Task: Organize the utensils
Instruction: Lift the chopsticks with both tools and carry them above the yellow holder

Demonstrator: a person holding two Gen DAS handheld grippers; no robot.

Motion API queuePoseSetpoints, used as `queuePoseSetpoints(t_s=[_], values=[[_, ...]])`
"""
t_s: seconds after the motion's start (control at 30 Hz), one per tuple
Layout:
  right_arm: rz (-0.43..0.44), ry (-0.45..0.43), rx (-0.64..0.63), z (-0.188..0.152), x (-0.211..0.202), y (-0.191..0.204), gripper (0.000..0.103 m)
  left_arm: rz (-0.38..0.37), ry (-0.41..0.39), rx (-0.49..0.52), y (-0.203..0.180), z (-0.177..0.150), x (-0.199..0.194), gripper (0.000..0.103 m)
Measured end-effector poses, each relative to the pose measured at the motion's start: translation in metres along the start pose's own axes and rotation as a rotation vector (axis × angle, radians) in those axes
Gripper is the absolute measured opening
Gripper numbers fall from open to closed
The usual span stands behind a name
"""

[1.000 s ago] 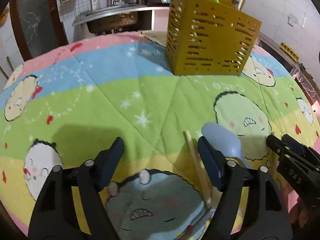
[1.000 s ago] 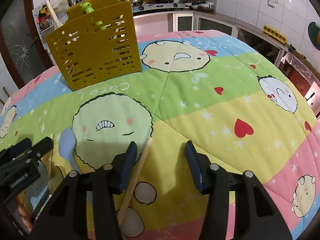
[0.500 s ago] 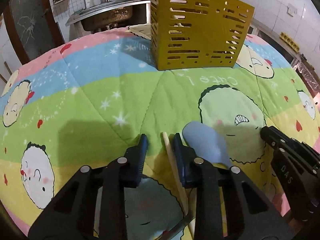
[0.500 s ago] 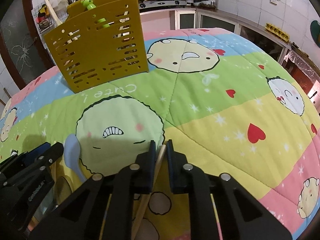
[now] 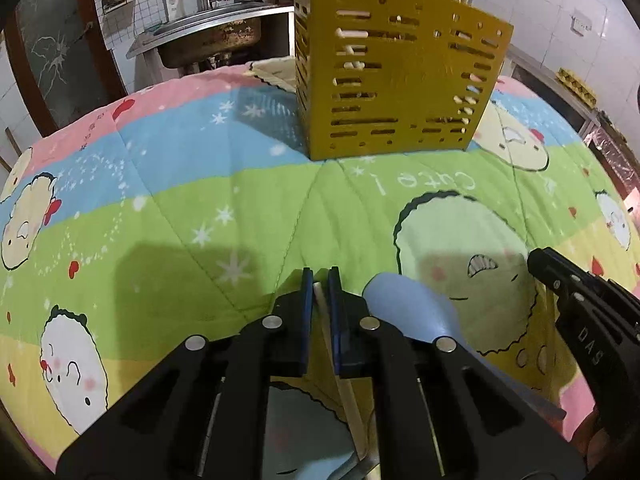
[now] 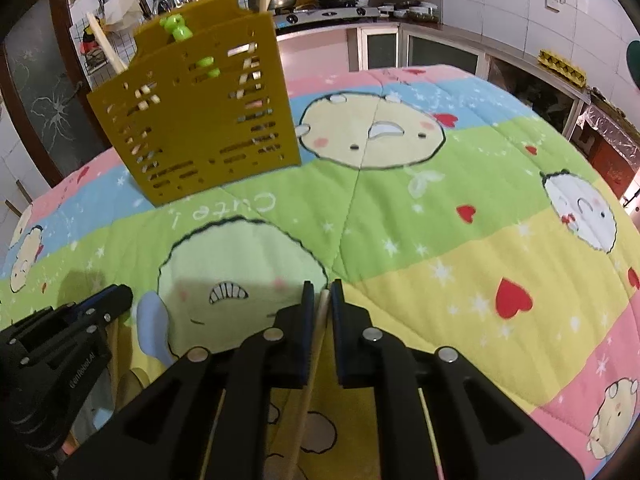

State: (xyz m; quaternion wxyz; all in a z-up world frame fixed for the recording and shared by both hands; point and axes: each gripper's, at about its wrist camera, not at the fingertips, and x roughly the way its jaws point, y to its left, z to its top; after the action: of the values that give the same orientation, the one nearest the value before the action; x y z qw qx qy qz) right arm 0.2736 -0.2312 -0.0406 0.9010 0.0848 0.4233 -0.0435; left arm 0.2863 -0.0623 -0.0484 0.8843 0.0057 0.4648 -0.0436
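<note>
left wrist cam: my left gripper (image 5: 321, 276) is clamped on a wooden chopstick (image 5: 347, 394) lying on the cartoon quilt (image 5: 240, 200); blue spoon (image 5: 416, 312) just right of it, yellow utensil holder (image 5: 396, 80) stands further back.

right wrist cam: my right gripper (image 6: 322, 289) pinches another chopstick (image 6: 308, 384), w/ holder (image 6: 192, 120) far left.

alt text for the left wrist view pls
The left hand-held gripper is shut on a pale chopstick over a cartoon quilt. A blue spoon lies beside it; a yellow slotted utensil holder stands beyond.
</note>
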Motion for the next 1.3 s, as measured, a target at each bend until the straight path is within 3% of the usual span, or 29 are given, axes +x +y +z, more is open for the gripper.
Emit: queuePoseSetpoints(t_s=[0.27,0.57,1.0,1.3], values=[[0.018,-0.091,-0.007,0.018,-0.031,-0.001,0.006,-0.023,-0.122,-0.003,0.0,0.014,-0.038,0.005],[0.041,-0.238,-0.029,0.043,-0.08,0.0,0.006,-0.035,-0.311,0.018,-0.004,0.031,-0.096,0.004],[0.097,-0.432,-0.063,0.061,-0.126,0.003,0.006,0.009,-0.554,0.013,-0.004,0.047,-0.153,0.003],[0.149,-0.569,-0.075,0.065,-0.143,0.001,0.006,0.009,-0.624,-0.006,0.002,0.051,-0.164,0.003]])
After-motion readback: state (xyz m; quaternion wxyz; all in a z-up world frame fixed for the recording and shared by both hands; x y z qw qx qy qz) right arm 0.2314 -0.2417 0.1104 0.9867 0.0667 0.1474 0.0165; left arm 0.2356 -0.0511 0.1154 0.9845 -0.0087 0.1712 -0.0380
